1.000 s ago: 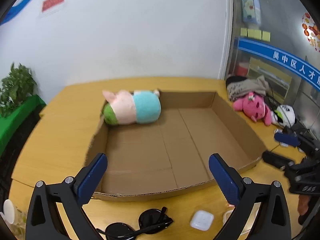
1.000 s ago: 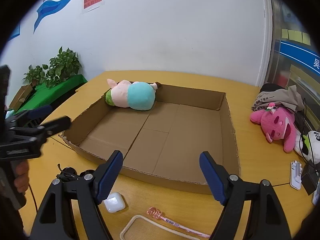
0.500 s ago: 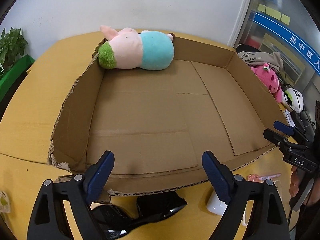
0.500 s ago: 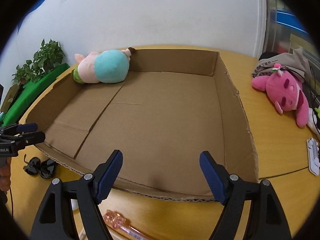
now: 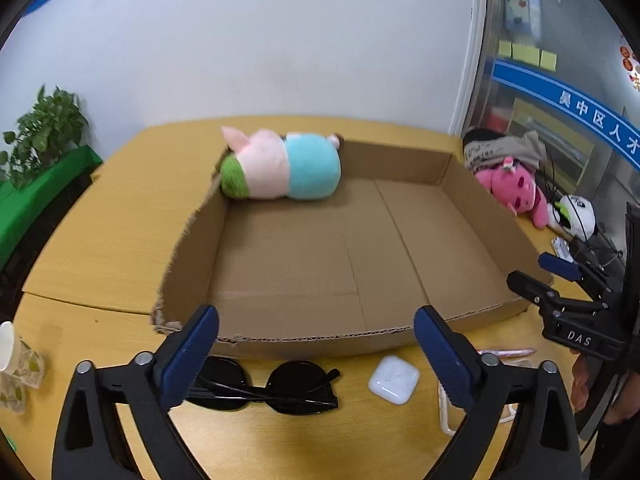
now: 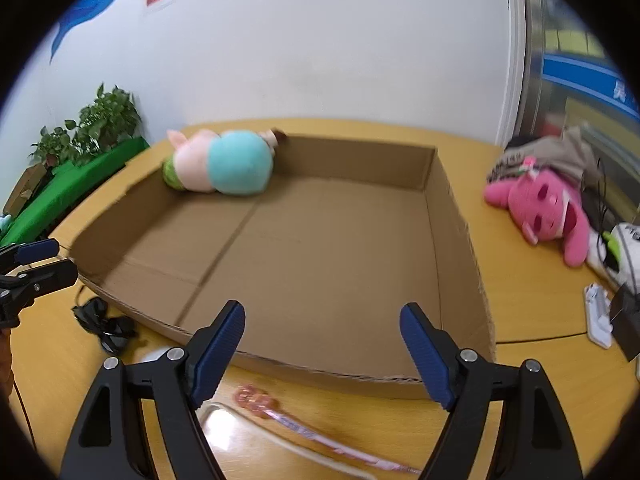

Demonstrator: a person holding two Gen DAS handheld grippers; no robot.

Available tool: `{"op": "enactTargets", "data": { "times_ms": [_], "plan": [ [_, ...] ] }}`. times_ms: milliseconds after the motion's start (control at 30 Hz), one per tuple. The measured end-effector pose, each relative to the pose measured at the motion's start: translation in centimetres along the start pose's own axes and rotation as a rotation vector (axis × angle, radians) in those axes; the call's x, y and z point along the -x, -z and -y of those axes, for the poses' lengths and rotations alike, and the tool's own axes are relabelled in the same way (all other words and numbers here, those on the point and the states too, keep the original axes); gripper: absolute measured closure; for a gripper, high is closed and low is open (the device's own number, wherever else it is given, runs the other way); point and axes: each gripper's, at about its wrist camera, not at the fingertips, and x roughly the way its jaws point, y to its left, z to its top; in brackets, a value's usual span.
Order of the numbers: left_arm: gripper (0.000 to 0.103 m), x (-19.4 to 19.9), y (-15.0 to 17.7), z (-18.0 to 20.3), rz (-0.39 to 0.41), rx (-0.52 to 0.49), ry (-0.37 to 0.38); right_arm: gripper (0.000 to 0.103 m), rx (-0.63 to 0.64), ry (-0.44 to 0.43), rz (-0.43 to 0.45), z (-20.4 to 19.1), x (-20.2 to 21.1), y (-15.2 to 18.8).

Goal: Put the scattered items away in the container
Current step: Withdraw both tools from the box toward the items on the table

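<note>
A shallow cardboard box (image 5: 460, 176) (image 6: 452, 216) lies on the wooden table, with a pink, blue and green plush (image 5: 280, 170) (image 6: 220, 168) in its far left corner. In front of the box lie black sunglasses (image 5: 264, 386) (image 6: 104, 324), a white earbud case (image 5: 394, 379), a pink pen (image 6: 280, 412) and a clear phone case (image 6: 224, 416). My left gripper (image 5: 316, 354) is open and empty above the sunglasses. My right gripper (image 6: 322, 348) is open and empty over the box's front edge.
A pink plush (image 5: 516, 192) (image 6: 544, 208), a panda plush (image 5: 574, 214), a grey cloth (image 6: 552, 152) and cables lie right of the box. A paper cup (image 5: 12, 364) stands at the left. Plants (image 6: 92, 128) stand beyond the table's left edge.
Both grippers have pulled back and tilted up from over the box. The sunglasses, earbud case and pen show again in front of the box. Both stay open.
</note>
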Motion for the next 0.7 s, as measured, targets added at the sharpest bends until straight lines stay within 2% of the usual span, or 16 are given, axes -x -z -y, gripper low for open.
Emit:
{"op": "enactTargets", "data": {
  "times_ms": [100, 200, 300, 433, 500, 700],
  "plan": [
    [0.0, 2.1, 0.4, -0.1, 0.057, -0.004, -0.022, 0.022, 0.005, 0.001, 0.036, -0.7, 1.3, -0.3],
    [0.0, 3.3, 1.2, -0.6, 0.077, 0.01, -0.032, 0.022, 0.026, 0.003, 0.061, -1.7, 2.7, -0.1],
    [0.0, 4.1, 2.2, -0.9, 0.076, 0.03, -0.006, 0.022, 0.026, -0.01, 0.07, -2.1, 3.4, 0.3],
    [0.0, 4.3, 3.4, 0.1, 0.027, 0.012, 0.063, 0.022, -0.04, -0.059, 0.069, -1.3, 4.4, 2.0],
    [0.0, 4.1, 4.2, 1.1, 0.005, -0.013, 0.095, 0.022, -0.072, -0.06, 0.042, -0.1, 4.6, 3.4],
    [0.0, 2.2, 6.1, 3.9, -0.076, -0.042, 0.187, 0.022, -0.184, 0.013, -0.148, 5.1, 3.2, 9.3]
  ]
}}
